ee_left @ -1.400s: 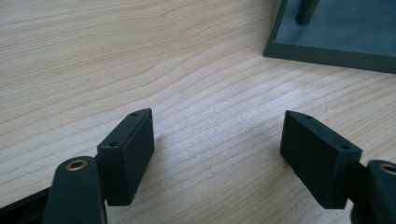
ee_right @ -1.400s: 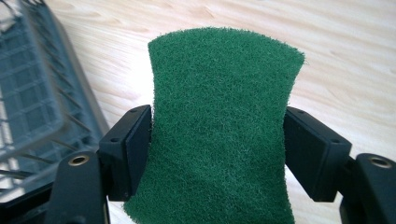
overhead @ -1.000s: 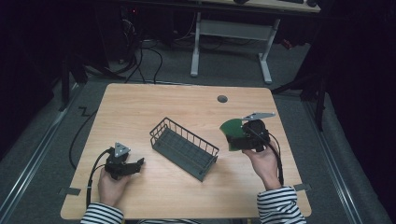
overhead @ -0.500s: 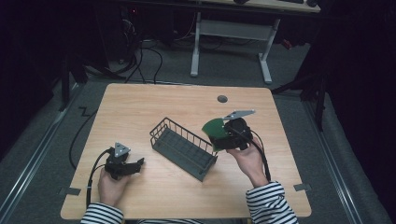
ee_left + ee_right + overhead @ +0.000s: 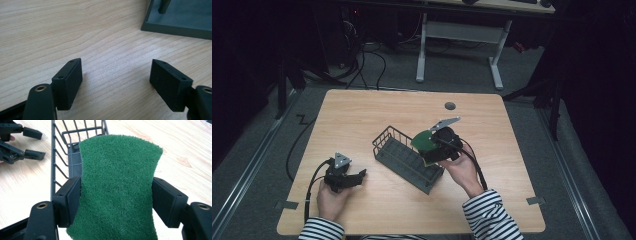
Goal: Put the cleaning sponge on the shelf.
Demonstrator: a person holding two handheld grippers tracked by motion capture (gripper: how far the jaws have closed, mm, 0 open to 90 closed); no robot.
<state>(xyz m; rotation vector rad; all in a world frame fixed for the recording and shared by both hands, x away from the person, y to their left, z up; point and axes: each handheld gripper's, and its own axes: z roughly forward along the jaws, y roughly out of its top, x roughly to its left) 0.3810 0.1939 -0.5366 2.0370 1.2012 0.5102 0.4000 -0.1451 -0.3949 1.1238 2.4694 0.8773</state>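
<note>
Green scouring pad [image 5: 117,190] is pinched across its waist by the right claw [image 5: 116,200] above the wire basket [image 5: 404,157]; it is judged light, soft and compliant (bowing under the squeeze). The left claw [image 5: 116,82] rests spread and empty on the desk [image 5: 362,110].

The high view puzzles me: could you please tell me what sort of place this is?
Probably a lab or workshop set up for recording, not a home: a bare wooden table on grey carpet, cables trailing on the floor behind, and a white-legged desk in a dark room.
</note>
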